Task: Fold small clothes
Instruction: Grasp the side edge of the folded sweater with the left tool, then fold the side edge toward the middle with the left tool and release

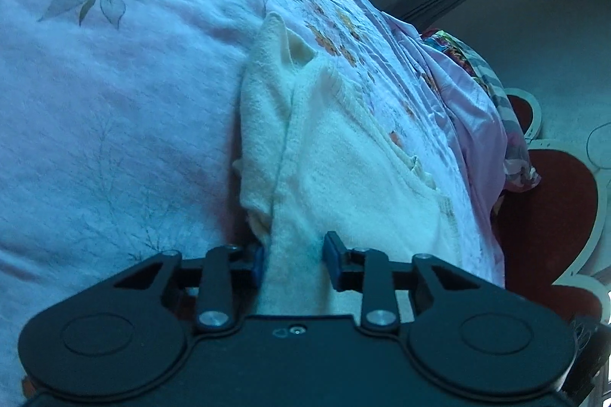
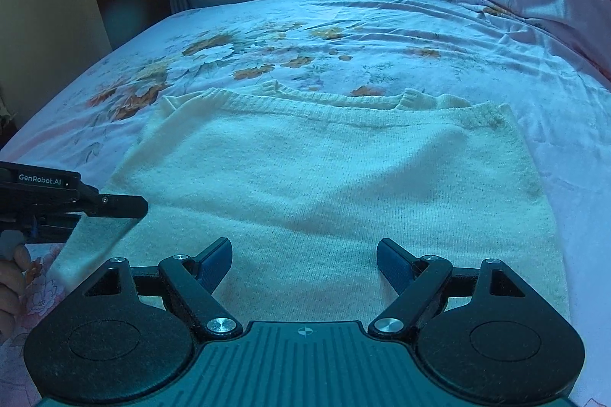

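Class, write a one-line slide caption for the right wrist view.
Open right gripper hovers over cream knitted sweater on floral pink bedsheet.
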